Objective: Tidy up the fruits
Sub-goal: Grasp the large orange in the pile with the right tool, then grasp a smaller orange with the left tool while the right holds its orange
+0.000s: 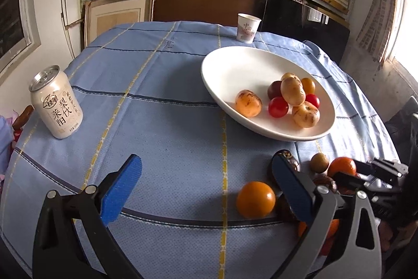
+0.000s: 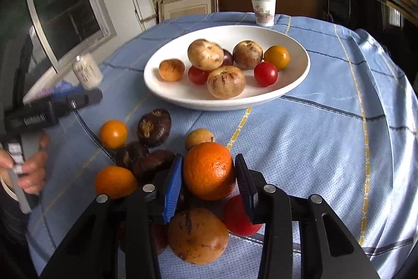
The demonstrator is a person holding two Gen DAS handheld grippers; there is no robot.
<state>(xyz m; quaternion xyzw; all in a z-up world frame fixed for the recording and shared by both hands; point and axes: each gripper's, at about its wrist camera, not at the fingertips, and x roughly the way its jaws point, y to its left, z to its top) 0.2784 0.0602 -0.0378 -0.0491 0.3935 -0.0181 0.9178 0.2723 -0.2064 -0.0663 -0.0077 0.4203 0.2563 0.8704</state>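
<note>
The right gripper has its blue-padded jaws closed against both sides of a round orange mandarin, at 6 o'clock from the white oval ceramic plate holding eight fruits. Fruit beneath it is partly hidden by the jaws. The left gripper is spread wide and empty over the blue checked tablecloth, a small orange tomato near its right pad. The beverage can looks blurred in the right view.

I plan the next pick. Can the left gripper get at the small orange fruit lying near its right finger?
Probably yes. The left gripper is open and empty, and the small orange fruit lies on bare cloth just inside its right finger, nothing over it.
</note>
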